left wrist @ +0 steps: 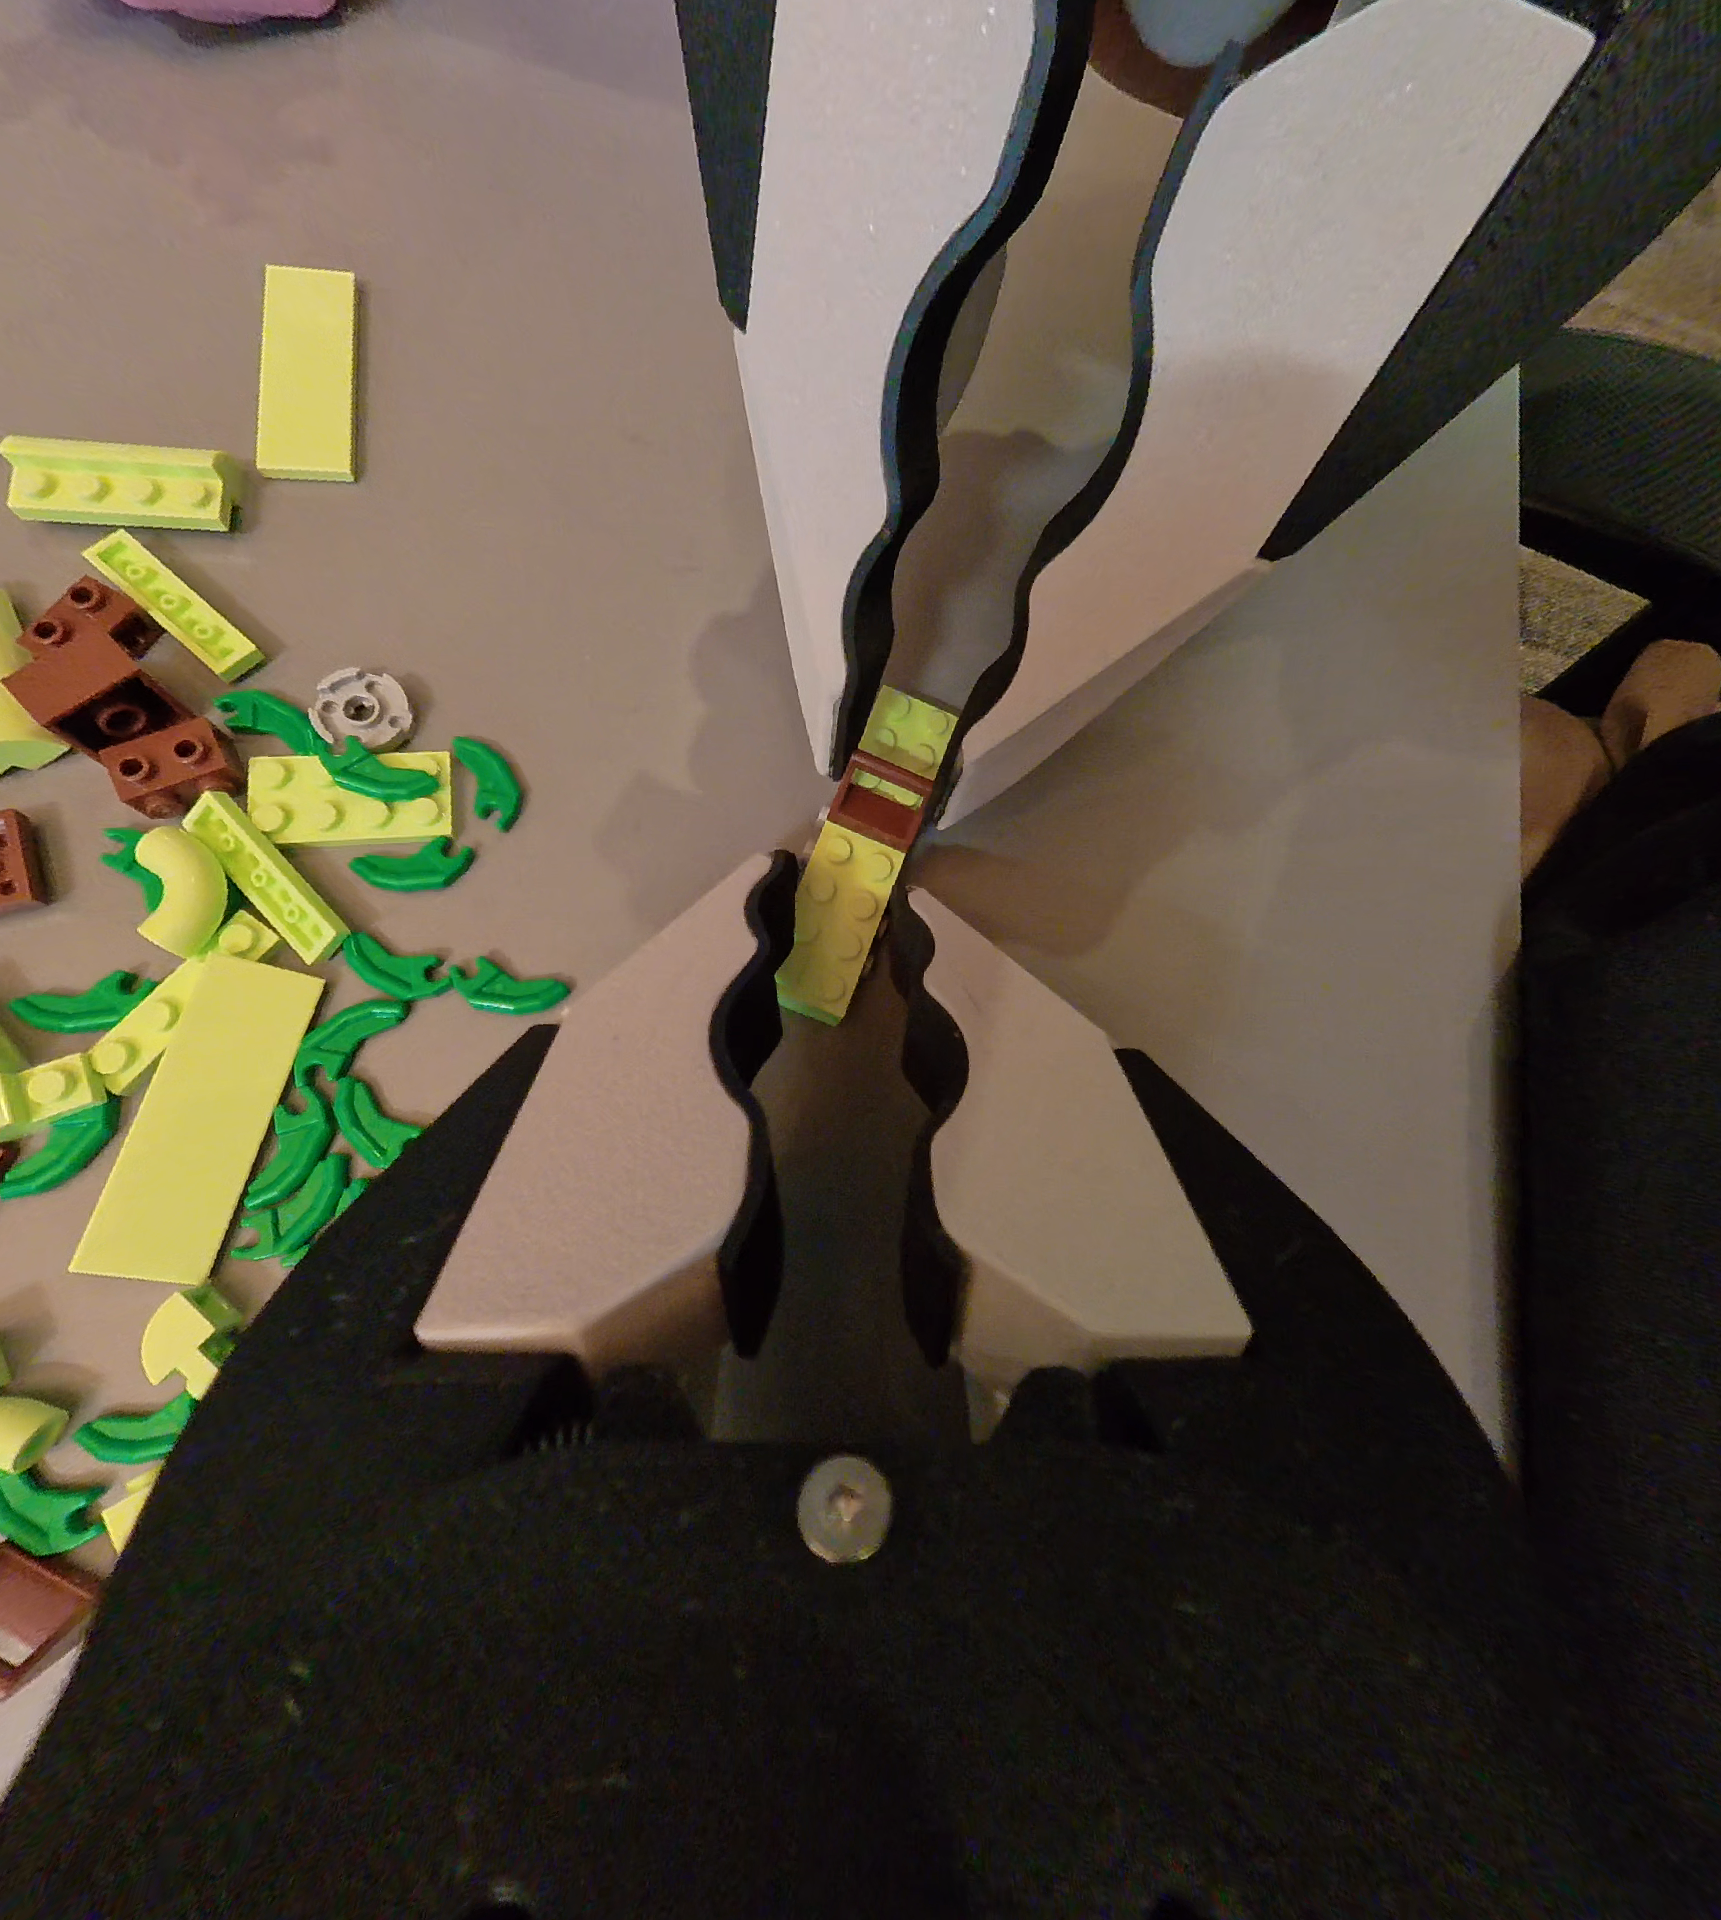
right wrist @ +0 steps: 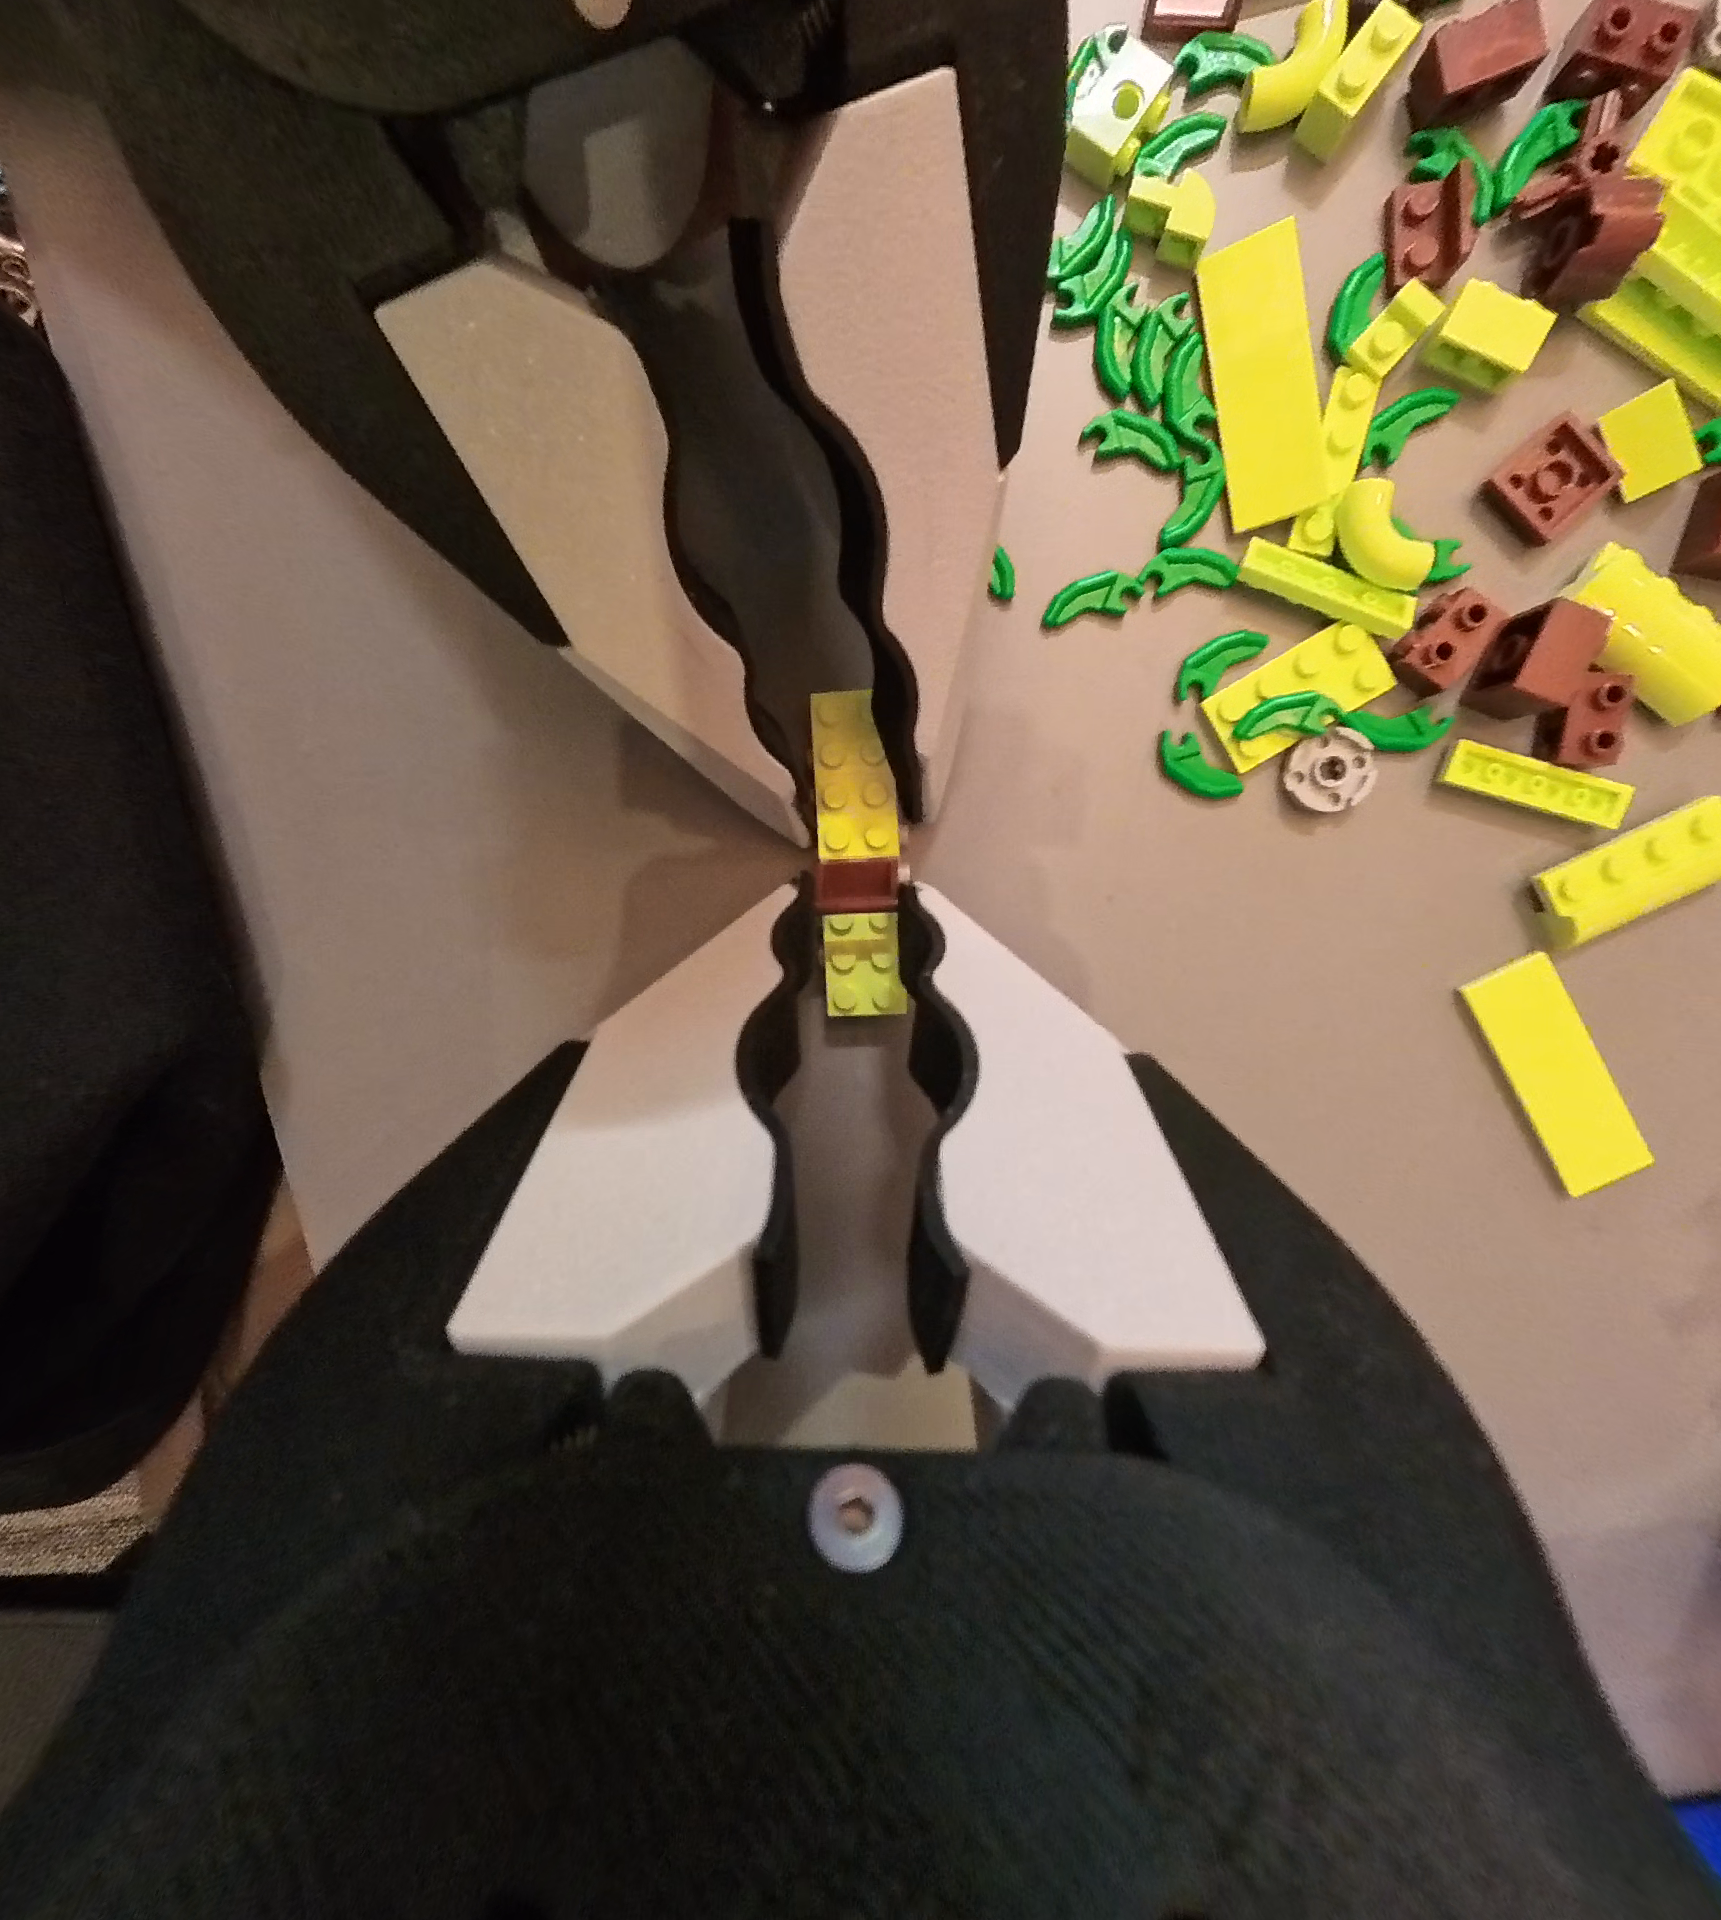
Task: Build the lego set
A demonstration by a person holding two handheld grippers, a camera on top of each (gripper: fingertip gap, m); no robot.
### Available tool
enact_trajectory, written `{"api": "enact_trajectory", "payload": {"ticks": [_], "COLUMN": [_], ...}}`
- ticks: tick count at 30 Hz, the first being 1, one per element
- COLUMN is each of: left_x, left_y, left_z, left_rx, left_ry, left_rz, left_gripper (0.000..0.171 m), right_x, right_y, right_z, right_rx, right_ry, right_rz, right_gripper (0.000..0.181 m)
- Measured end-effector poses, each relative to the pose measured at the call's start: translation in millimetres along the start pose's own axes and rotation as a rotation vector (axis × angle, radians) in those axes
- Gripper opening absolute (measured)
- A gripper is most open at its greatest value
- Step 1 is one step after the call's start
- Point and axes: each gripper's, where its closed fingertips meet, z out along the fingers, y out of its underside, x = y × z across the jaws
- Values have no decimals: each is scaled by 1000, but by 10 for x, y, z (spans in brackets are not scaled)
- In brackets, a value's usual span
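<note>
Lime-green studded plate (left wrist: 840, 920) sits clamped between the fingertips of the left gripper (left wrist: 840, 914), held above the grey table (left wrist: 544, 436). A second lime plate (left wrist: 908, 727) is pinched the same way by the right gripper (left wrist: 903, 748), which reaches in from the far side, tip to tip with the left one. Between the two plates, right where the four fingertips meet, sits a small brown piece (left wrist: 877, 805) touching both; whether it is fully pressed on cannot be told.

From the right wrist view the same assembly shows reversed: the right gripper (right wrist: 861, 935) is closed on the nearer lime plate (right wrist: 864, 966), the brown piece (right wrist: 856, 883) lies just beyond it, and the longer plate (right wrist: 851, 774) is held by the left gripper (right wrist: 851, 800) opposite.

Well to the side of the held assembly, loose parts lie scattered on the table: a flat lime tile (left wrist: 305, 374), green leaf pieces (left wrist: 409, 868), brown bricks (left wrist: 123, 717), a round grey stud plate (left wrist: 360, 709) and a curved lime piece (left wrist: 181, 888). A long lime tile (left wrist: 196, 1117) lies nearest the left gripper's body.
</note>
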Motion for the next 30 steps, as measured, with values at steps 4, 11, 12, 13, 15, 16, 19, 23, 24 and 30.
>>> {"api": "enact_trajectory", "payload": {"ticks": [4,11,12,13,15,16,19,23,24,30], "left_x": [-1,1,0,-1,-3,-4,-5,-7,-9,-11], "left_y": [-1,0,0,0,0,0,-1,-1,-1,4], "left_z": [0,1,1,0,0,0,0,0,0,-3], "left_rx": [0,-1,-1,-1,0,0,0,0,1,0], "left_ry": [3,19,18,17,15,15,15,13,12,20], "left_rz": [-3,-19,-19,-18,-18,-18,-20,-19,-19,-23], "left_gripper": [14,14,14,14,14,14,14,14,14,14], "right_x": [1,1,2,1,1,2,2,2,3,9], "right_y": [-4,-9,-10,-11,-13,-14,-17,-19,-20,-20], "right_z": [2,12,14,16,20,23,27,33,34,28], "right_rx": [5,-33,-41,-48,-56,-58,-59,-72,-74,-47], "right_ry": [-12,-60,-68,-75,-88,-93,-106,-117,-119,-63], "right_rz": [-13,-17,-15,-13,-10,-10,-5,-2,1,8], "right_gripper": [13,13,13,13,13,13,13,14,14,14]}}
